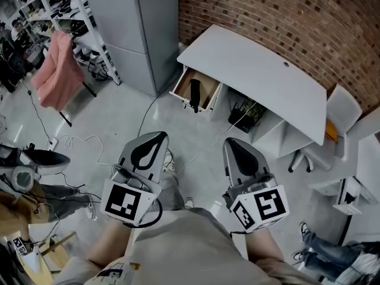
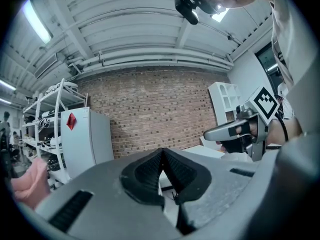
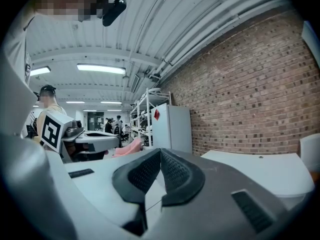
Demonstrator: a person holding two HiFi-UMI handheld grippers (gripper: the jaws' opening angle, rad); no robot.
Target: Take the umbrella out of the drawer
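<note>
Along the far side of the room, a red brick wall (image 1: pixel 285 16) runs behind everything in front of you. Below it spreads a pale grey concrete floor (image 1: pixel 119 117), and you stand on it well back from the furniture. A tall grey metal cabinet (image 1: pixel 142 28) stands against the wall at the left. Just beside it on the right is a white counter (image 1: pixel 255 76) with a curved top. At the counter's left end, a wooden drawer (image 1: pixel 209 95) with a white front is pulled out and stands open. A pink cloth (image 1: pixel 56 70) hangs from a white rack at the far left.

You hold both tools level in front of your body, side by side and apart, both pointing roughly toward the counter. Your left tongs (image 1: pixel 153 141) have their black ribbed pads pressed together at the tips, with nothing between them. Your right tongs (image 1: pixel 236 148) are closed in the same way and are also empty.

The black folded umbrella (image 1: pixel 195 92) lies inside the open drawer, lengthwise along it, well apart from both tongs.
</note>
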